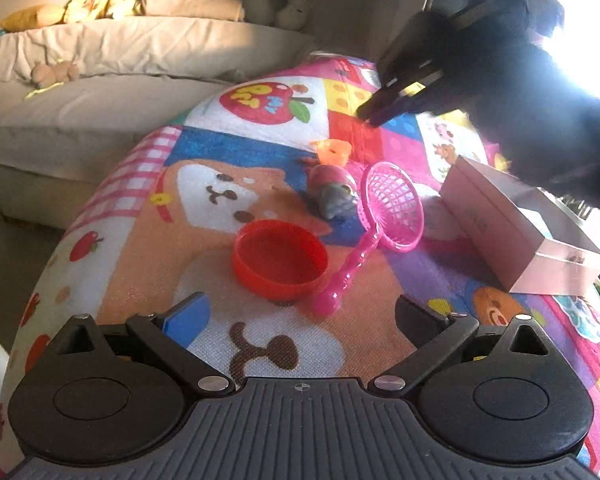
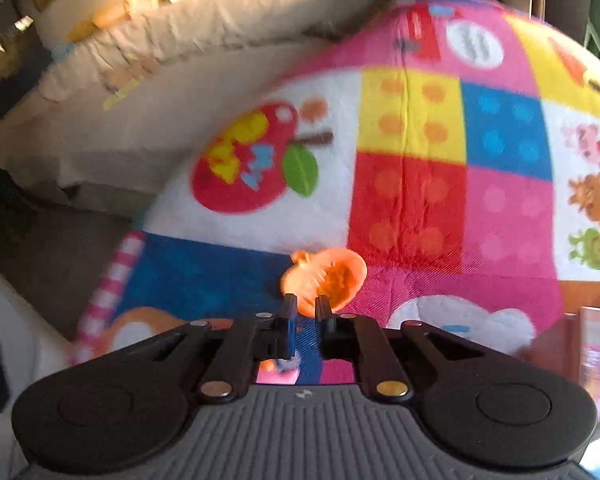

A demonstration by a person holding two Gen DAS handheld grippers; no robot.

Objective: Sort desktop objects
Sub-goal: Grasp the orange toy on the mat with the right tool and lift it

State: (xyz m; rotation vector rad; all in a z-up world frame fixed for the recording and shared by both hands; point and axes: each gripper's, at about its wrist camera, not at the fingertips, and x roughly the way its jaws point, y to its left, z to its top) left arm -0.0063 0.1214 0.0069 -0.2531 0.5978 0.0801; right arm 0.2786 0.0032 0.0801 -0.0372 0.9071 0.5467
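While the right gripper has its jaws nearly closed, apparently pinching the orange toy above the mat, it should carry it level toward the pink box, beside which the left gripper waits wide open, holding nothing

The play mat looks like soft woven cloth with a matt printed surface, the red bowl and pink strainer are glossy smooth plastic, and the pink box looks like smooth cardboard.
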